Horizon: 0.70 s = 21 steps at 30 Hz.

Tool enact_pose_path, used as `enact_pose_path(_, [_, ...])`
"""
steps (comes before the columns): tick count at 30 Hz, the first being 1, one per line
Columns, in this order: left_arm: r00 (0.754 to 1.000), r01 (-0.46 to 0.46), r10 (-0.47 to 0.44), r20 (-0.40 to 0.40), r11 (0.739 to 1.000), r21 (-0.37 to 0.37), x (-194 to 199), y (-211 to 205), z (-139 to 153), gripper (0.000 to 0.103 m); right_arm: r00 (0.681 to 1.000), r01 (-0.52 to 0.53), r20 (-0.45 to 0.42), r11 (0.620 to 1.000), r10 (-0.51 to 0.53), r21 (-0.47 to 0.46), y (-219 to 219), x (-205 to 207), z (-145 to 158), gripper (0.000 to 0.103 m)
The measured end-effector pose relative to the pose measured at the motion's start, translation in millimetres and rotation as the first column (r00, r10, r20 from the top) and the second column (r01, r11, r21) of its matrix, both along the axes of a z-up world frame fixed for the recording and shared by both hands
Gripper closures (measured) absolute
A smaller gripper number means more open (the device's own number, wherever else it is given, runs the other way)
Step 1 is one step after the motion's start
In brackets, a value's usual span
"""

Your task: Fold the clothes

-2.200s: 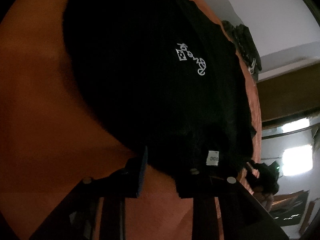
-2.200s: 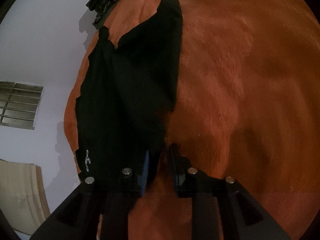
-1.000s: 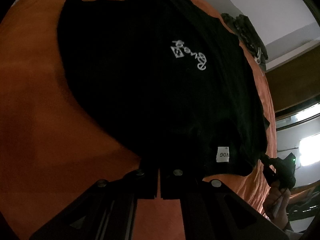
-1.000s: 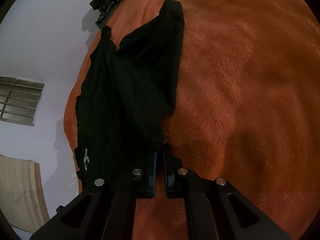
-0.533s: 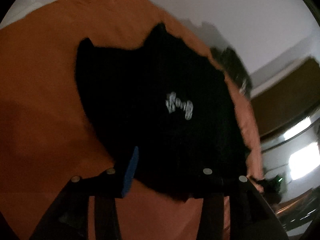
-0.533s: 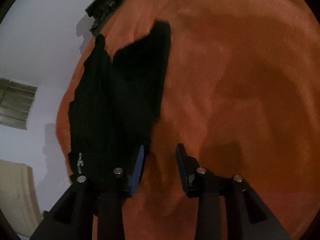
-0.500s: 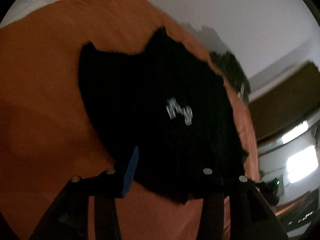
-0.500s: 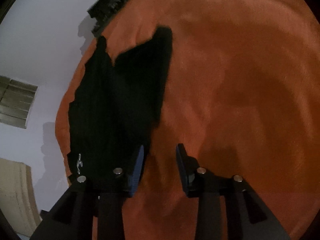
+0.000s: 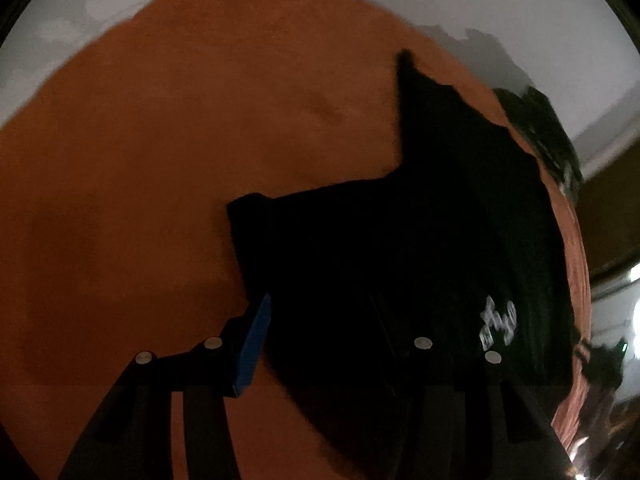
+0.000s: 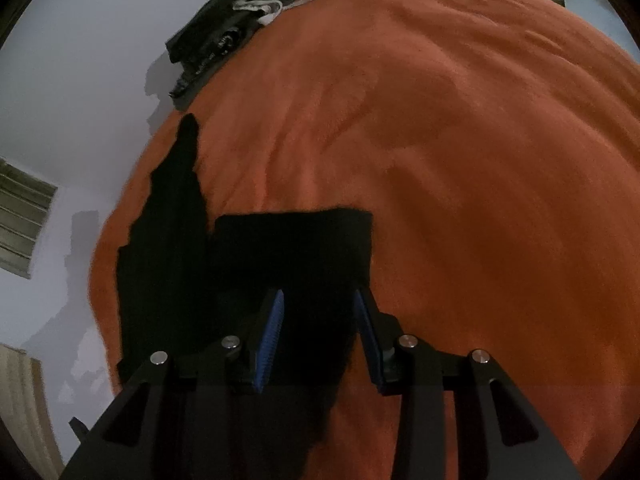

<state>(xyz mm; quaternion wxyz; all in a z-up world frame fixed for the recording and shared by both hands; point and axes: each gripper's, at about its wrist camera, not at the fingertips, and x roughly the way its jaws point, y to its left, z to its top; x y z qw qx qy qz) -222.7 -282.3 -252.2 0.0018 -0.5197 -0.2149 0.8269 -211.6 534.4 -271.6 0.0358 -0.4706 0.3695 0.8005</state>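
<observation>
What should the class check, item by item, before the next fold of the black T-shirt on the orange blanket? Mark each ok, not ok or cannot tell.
1. Left gripper jaws open, nothing pinched: ok.
2. Right gripper jaws open, nothing pinched: ok.
3. Black cotton T-shirt lying on the fuzzy orange blanket: ok.
4. Folded part with a straight far edge: ok.
5. Whole shirt neat: not ok, a ragged strip sticks out beyond the fold.
6. Dark pile of clothes at the blanket's far edge, apart from the shirt: ok.
</observation>
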Motion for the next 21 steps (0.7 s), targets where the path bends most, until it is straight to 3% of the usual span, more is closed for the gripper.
enact_pose_path(4, [0.998, -0.063, 0.063, 0.008, 0.998, -0.002, -9.1, -5.7, -11.4, 0.052, 0.999, 0.012, 0.034, 0.999, -0.013, 0.042, -0.4, -23.9, -9.4, 0.068])
enact_pose_path(5, [0.998, -0.067, 0.067, 0.009, 0.998, -0.011, -10.8, -4.6, -13.1, 0.052, 0.999, 0.019, 0.046, 0.998, -0.021, 0.057, -0.2, -27.6, -11.5, 0.077])
enact_pose_path(6, [0.997, -0.071, 0.071, 0.011, 0.997, -0.021, -12.6, -3.5, -14.7, 0.058, 0.998, 0.030, 0.057, 0.997, -0.034, 0.070, 0.8, -29.4, -12.9, 0.088])
enact_pose_path(7, [0.997, -0.072, 0.073, 0.010, 0.997, -0.036, -13.6, -2.2, -15.7, 0.065, 0.997, 0.037, 0.059, 0.996, -0.041, 0.080, 2.6, -28.3, -12.6, 0.089])
enact_pose_path(8, [0.997, -0.070, 0.071, 0.004, 0.996, -0.057, -13.6, -1.2, -15.5, 0.086, 0.998, 0.038, 0.054, 0.995, -0.043, 0.088, 4.3, -26.0, -11.2, 0.091])
enact_pose_path(9, [0.997, -0.072, 0.072, -0.005, 0.996, -0.061, -12.7, -2.1, -14.7, 0.098, 0.998, 0.040, 0.050, 0.994, -0.045, 0.097, 6.1, -23.7, -9.8, 0.097])
enact_pose_path(12, [0.986, -0.153, 0.153, -0.058, 0.988, 0.015, 0.8, -21.3, -8.7, 0.099, 0.998, 0.051, 0.033, 0.991, -0.056, 0.126, 12.6, -14.2, -4.4, 0.099])
enact_pose_path(16, [0.947, -0.309, 0.317, -0.055, 0.943, 0.121, 25.9, -59.4, -11.5, 0.099, 0.991, 0.132, 0.023, 0.988, -0.135, 0.074, 32.0, 8.3, -0.7, 0.099])
enact_pose_path(19, [0.947, -0.318, 0.320, -0.022, 0.946, 0.070, 26.7, -68.8, -11.9, 0.098, 0.976, 0.204, 0.079, 0.979, -0.203, -0.004, 47.7, 17.9, -7.9, 0.098])
enact_pose_path(21, [0.953, -0.303, 0.304, -0.003, 0.952, 0.048, 23.3, -73.0, -10.1, 0.088, 0.978, 0.195, 0.076, 0.981, -0.192, -0.023, 51.9, 16.9, -8.5, 0.097])
